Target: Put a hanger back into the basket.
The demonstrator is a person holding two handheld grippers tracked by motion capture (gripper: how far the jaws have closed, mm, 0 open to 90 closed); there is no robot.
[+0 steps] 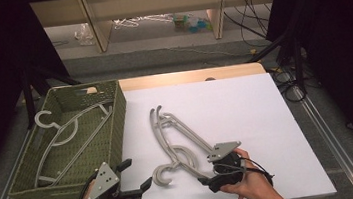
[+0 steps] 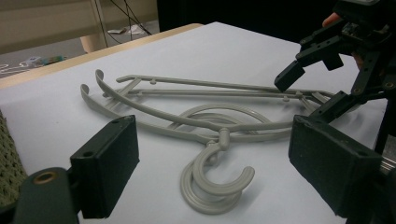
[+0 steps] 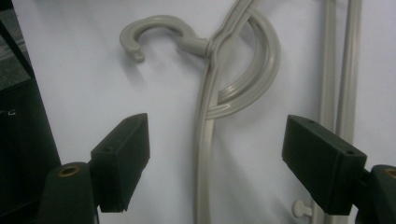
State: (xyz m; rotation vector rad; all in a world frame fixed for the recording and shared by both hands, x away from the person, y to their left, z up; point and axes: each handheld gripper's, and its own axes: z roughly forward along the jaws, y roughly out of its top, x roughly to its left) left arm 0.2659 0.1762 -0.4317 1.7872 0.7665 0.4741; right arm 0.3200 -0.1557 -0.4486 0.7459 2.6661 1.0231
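Two stacked hangers, one to lift away

Two grey plastic hangers [image 1: 174, 140] lie overlapped on the white desk [image 1: 247, 116], just right of the green woven basket [image 1: 116, 119], which already holds a third hanger [image 1: 68, 134] on its floor; the work in hand looks like moving the desk pair into that basket, one at a time.

Both tongs are released; neither pad touches plastic. The right tongs [image 3: 215, 163] stand with jaws wide on either side of the upper hanger's arm, just below the hook [image 3: 154, 32], with that arm running up between the pads; the left tongs [image 1: 135, 177] hover at the near edge of the desk, spread and empty, pointing at the doubled hooks [image 2: 219, 186].

To do this well, I judge the right tongs should settle lower before clenching, so the pads take the upper arm alone; the two arms lie very close here, and a deep or skewed bite could pinch both or catch the curved loop [image 3: 261, 70] beneath. Close square across the arm, not along it; thin smooth plastic will likely swivel in a slanted grip.

The hooks are nested, so a straight pull upward may drag the lower hanger along; the left tongs could press that lower hook to the desk while the right lifts and slides its hanger free, then carries it left over the basket's rim.
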